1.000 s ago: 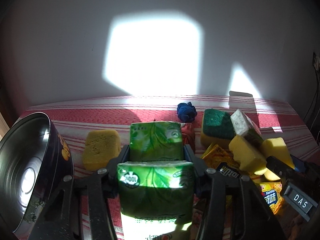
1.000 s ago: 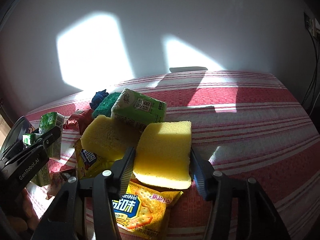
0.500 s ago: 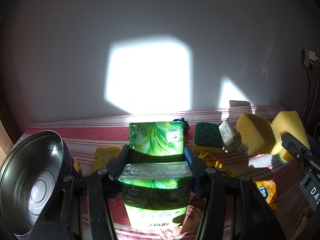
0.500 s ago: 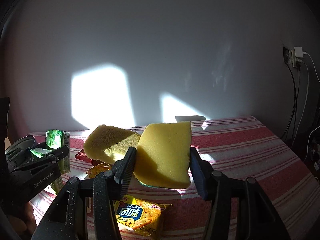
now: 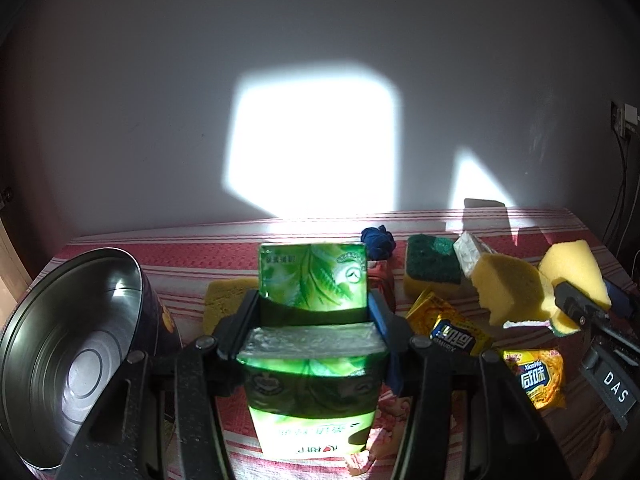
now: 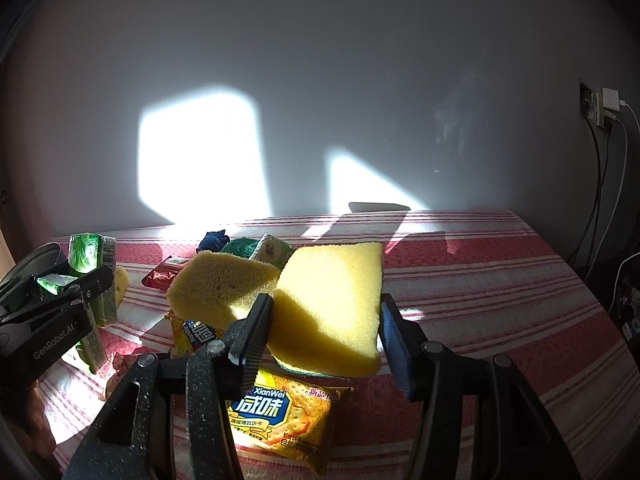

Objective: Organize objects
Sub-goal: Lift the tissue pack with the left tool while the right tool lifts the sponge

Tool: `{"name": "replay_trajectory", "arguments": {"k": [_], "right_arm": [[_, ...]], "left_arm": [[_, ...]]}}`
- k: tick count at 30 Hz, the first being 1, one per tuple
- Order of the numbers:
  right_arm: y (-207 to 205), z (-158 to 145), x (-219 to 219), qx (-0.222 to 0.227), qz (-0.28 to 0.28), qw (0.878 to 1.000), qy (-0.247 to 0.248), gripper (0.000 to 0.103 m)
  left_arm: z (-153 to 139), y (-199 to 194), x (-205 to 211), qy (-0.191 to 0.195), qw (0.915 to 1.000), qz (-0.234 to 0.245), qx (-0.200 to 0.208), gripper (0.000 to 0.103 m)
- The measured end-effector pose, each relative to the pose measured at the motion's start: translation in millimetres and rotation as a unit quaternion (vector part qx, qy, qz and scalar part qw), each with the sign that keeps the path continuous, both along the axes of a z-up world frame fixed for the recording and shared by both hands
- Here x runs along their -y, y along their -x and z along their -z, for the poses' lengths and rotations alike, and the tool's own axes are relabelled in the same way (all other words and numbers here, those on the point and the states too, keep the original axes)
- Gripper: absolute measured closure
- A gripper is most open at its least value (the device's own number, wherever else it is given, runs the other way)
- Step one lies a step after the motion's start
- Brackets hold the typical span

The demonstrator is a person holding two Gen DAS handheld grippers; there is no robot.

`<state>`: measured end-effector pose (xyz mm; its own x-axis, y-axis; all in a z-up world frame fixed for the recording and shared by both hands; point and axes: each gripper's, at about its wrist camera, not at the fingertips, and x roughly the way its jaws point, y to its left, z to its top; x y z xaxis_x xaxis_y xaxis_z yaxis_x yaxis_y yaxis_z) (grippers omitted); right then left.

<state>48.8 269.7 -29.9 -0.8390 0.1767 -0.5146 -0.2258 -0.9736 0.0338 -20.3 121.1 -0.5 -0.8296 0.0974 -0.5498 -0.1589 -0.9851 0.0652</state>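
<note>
Left gripper (image 5: 312, 312) clamps a green tissue pack (image 5: 312, 276), right gripper (image 6: 324, 320) clamps a yellow sponge (image 6: 332, 300), both raised above the red striped cloth (image 6: 480, 280).

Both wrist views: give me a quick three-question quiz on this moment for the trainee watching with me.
1. True or false: the right gripper is empty.
2. What does the left gripper clamp? A) a metal bowl B) green tissue packs C) a blue cloth
3. Which printed pack lies on the striped cloth right under the right gripper's load?

Key:
1. False. It is shut on a yellow sponge.
2. B, the green tissue packs; the metal bowl stands on its left, the blue cloth lies behind.
3. The yellow cracker packet.
</note>
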Motion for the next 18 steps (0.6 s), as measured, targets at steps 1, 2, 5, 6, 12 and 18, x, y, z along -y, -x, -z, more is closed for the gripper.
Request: {"name": "replay_trajectory", "arguments": {"k": [1, 2, 5, 6, 12, 18], "right_arm": [[-0.9, 0.1, 1.5, -0.001, 0.0, 1.0, -0.002, 0.048], [-3.1, 0.1, 1.1, -0.003, -0.001, 1.0, -0.004, 0.048], [-5.2, 0.4, 3.1, -0.005, -0.002, 1.0, -0.008, 0.048], [-6.3, 0.7, 2.6, -0.005, -0.002, 1.0, -0.007, 0.048], [-5.6, 0.7, 3.4, -0.004, -0.001, 1.0, -0.008, 0.048], [-6.2, -0.1, 3.1, -0.004, -0.002, 1.0, -0.008, 0.047]], "left_arm": [[0.6, -0.1, -0.7, 0.001, 1.0, 0.0, 0.001, 0.051], [1.0, -0.2, -1.7, 0.002, 1.0, 0.001, 0.001, 0.051], [1.6, 1.5, -1.3, 0.004, 1.0, 0.001, 0.003, 0.051], [2.0, 1.6, -1.3, 0.004, 1.0, 0.0, 0.003, 0.051], [3.7, 2.5, -1.9, -0.003, 0.9999, -0.003, 0.01, 0.051], [4.9, 2.2, -0.2, -0.002, 0.9999, -0.003, 0.009, 0.051]]}}
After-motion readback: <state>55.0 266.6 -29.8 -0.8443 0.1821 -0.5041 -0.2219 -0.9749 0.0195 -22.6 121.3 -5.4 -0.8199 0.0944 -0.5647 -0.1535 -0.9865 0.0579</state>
